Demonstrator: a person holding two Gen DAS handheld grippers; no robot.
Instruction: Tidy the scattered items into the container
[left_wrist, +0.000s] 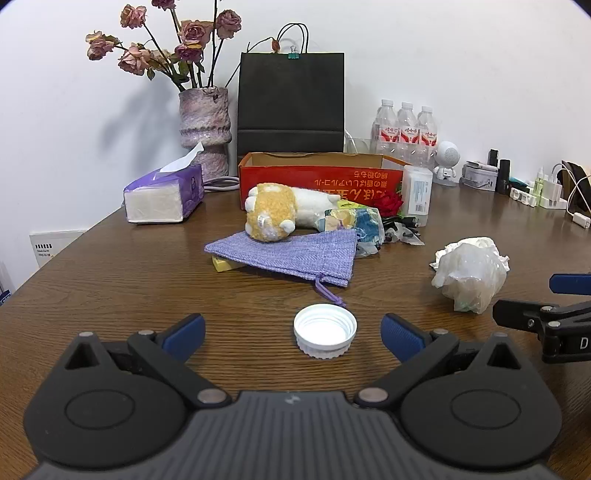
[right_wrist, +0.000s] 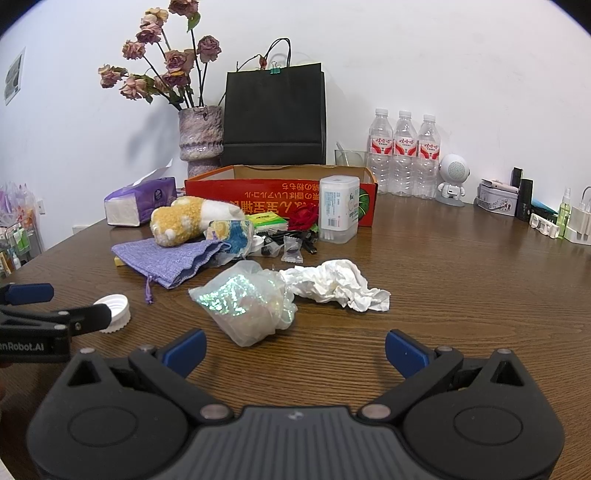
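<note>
An open red cardboard box (left_wrist: 317, 179) (right_wrist: 280, 192) stands at the back of the wooden table. In front of it lie a yellow-and-white plush toy (left_wrist: 275, 212) (right_wrist: 184, 219), a purple cloth pouch (left_wrist: 291, 254) (right_wrist: 171, 258), a white bottle cap (left_wrist: 325, 330) (right_wrist: 117, 312), a clear plastic bag (left_wrist: 469, 275) (right_wrist: 251, 299) and crumpled white paper (right_wrist: 338, 282). My left gripper (left_wrist: 293, 334) is open, with the cap between and just beyond its fingertips. My right gripper (right_wrist: 295, 350) is open just short of the plastic bag, holding nothing.
A tissue pack (left_wrist: 164, 195), a vase of dried roses (left_wrist: 205, 122), a black paper bag (left_wrist: 291, 103) and three water bottles (right_wrist: 404, 155) line the back. A white cotton-swab box (right_wrist: 339, 208), a red fabric rose (right_wrist: 304, 216) and small wrappers lie by the red box. Chargers and gadgets fill the far right.
</note>
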